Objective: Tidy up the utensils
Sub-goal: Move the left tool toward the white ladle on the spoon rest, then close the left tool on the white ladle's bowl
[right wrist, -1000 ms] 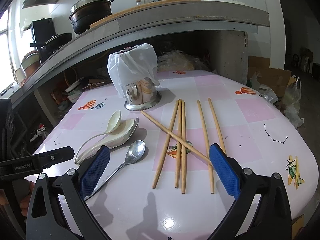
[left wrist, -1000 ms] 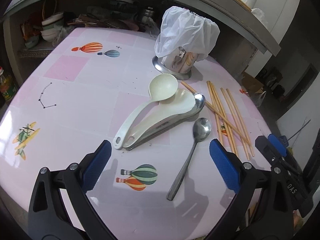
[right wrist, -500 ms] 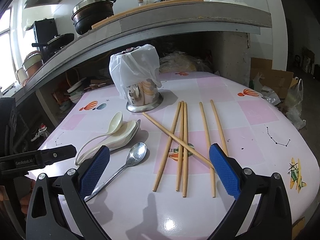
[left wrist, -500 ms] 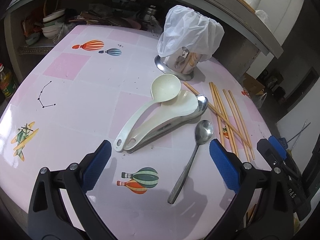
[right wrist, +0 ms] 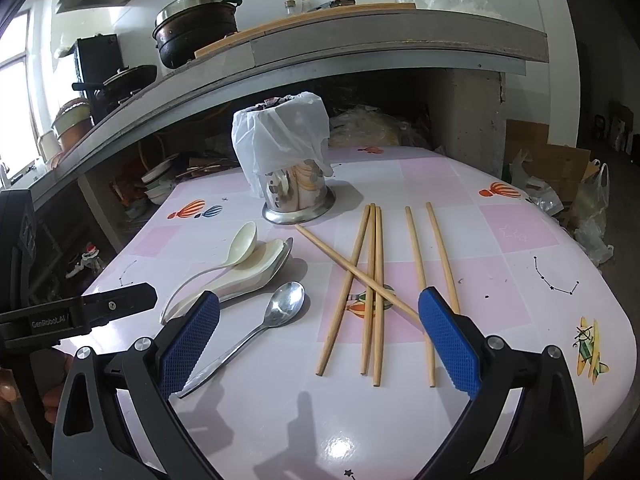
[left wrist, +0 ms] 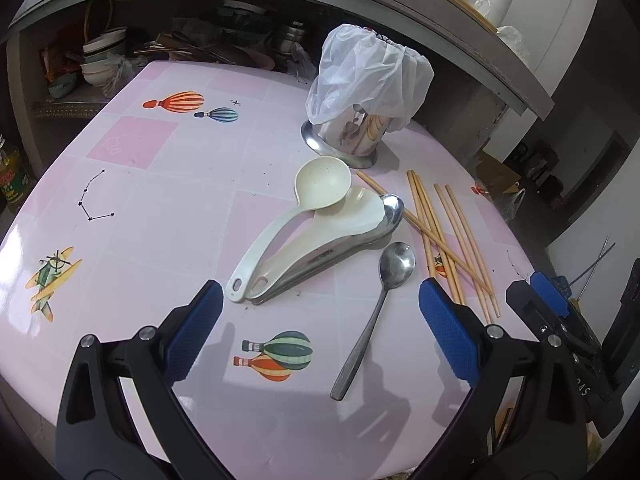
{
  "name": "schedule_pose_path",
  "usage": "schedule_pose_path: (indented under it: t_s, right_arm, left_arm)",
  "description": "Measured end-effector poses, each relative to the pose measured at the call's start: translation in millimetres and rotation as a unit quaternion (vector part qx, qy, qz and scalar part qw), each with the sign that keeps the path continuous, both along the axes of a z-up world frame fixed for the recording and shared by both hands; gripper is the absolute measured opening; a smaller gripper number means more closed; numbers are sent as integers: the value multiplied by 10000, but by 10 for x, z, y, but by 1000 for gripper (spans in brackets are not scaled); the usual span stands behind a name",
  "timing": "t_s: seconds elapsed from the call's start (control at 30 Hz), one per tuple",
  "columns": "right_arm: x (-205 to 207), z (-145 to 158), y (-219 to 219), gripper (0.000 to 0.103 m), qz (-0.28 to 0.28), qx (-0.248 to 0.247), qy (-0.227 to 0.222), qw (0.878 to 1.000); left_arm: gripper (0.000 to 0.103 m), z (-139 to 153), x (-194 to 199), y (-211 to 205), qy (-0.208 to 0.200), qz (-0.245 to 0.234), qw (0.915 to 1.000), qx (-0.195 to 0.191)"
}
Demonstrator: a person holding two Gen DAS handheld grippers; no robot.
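A steel utensil holder (left wrist: 352, 136) (right wrist: 298, 196) draped with a white plastic bag stands at the back of the pink table. A cream ladle (left wrist: 296, 216) (right wrist: 232, 256) lies over a cream rice paddle (left wrist: 340, 228) and a large steel spoon (left wrist: 390, 212). A small steel spoon (left wrist: 376, 304) (right wrist: 264, 320) lies nearer. Several wooden chopsticks (left wrist: 444, 236) (right wrist: 376, 280) lie scattered to the right. My left gripper (left wrist: 320, 328) is open above the table, just short of the ladle handles. My right gripper (right wrist: 320, 336) is open above the small spoon and chopstick ends. Both are empty.
The pink tablecloth (left wrist: 160, 208) (right wrist: 520, 280) has balloon and plane prints. A low shelf with bowls (left wrist: 100, 64) runs behind the table under a counter (right wrist: 360, 44) that carries a pot. Bags and cardboard (right wrist: 568, 184) lie past the right edge.
Both grippers have drifted slightly, so the utensils sit a little higher in both views. Nothing on the table moved. Both stay open.
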State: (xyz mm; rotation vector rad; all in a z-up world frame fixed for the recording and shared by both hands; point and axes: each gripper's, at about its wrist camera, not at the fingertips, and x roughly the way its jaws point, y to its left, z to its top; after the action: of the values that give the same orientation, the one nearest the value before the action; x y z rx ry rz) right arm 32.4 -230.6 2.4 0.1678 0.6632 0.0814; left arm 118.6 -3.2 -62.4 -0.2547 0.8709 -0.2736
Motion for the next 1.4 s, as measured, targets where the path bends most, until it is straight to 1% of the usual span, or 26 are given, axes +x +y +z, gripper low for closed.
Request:
schedule_pose_path:
  t_s: [0.17, 0.37, 0.43, 0.53, 0.67, 0.8, 0.93, 1.0, 1.17, 1.27, 1.4]
  right_arm:
    - [-23, 15, 14, 97, 28, 17, -6, 10000]
    - [-49, 26, 52, 97, 102, 21, -28, 9999]
    - [-53, 22, 66, 97, 151, 30, -3, 9999]
    - [-50, 8, 80, 97, 222, 52, 29, 9997]
    - [-28, -23, 67, 97, 333, 105, 100, 9993]
    - [14, -55, 16, 97, 372, 196, 131, 9990]
    - [117, -115, -50, 97, 420, 381, 267, 9980]
    - [156, -138, -57, 97, 437, 377, 290, 9979]
    - [213, -179, -8, 97, 521, 353, 335, 9975]
    - [225, -203, 50, 97, 617, 320, 367, 9969]
    - [244, -236, 99, 97, 698, 327, 448, 9960]
  left_arm:
    - [95, 7, -30, 61, 14, 105, 9999, -69]
    - [95, -13, -57, 158, 67, 272, 9992, -278]
    - [95, -25, -51, 174, 98, 321, 9991, -262]
    - [95, -27, -32, 158, 77, 275, 9995, -110]
    - [95, 11, 4, 102, -134, 170, 9991, 372]
    - [95, 77, 100, 38, -444, 33, 9945, 945]
    - [95, 130, 264, 5, -703, -46, 9886, 1328]
    - [95, 147, 365, -17, -797, -132, 9865, 1422]
    - [95, 126, 657, -124, -819, -495, 9837, 1523]
    - [95, 85, 888, -215, -729, -854, 9829, 1460]
    - [95, 14, 1186, -335, -528, -1263, 9825, 1266]
